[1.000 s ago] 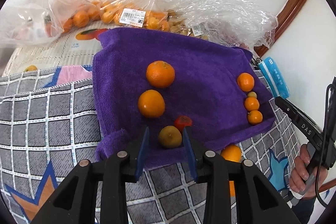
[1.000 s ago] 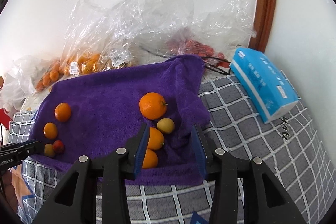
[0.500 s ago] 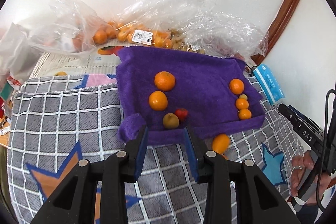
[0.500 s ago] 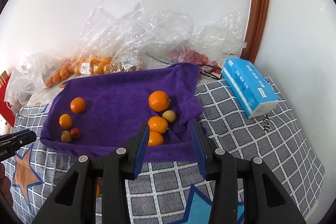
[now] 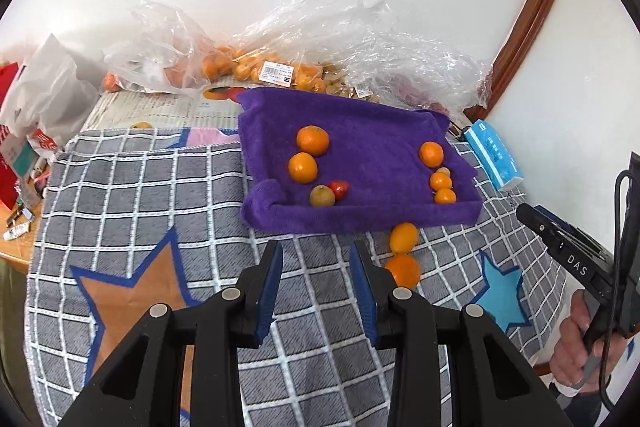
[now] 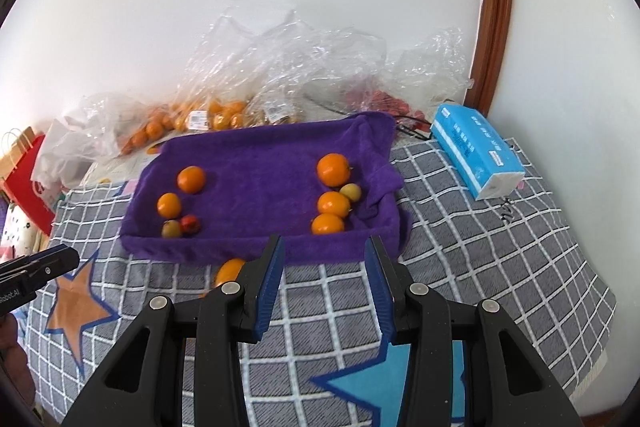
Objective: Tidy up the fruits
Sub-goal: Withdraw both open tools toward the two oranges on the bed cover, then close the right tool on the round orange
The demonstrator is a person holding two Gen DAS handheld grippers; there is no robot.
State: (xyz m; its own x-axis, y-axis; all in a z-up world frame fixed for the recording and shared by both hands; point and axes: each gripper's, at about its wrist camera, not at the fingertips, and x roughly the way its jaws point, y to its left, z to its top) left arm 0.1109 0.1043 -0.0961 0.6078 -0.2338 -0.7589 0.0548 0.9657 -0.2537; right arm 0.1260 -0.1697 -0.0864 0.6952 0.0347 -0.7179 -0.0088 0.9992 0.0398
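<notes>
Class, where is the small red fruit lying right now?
In the left wrist view the small red fruit lies on the purple towel, near its front left corner, touching the brownish fruit.

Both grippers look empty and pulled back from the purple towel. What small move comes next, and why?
Probably bring the left gripper down toward the nearer orange on the checked blanket. It and a second orange lie outside the purple towel, where the other fruit sits in two groups, and the left gripper holds nothing.
</notes>
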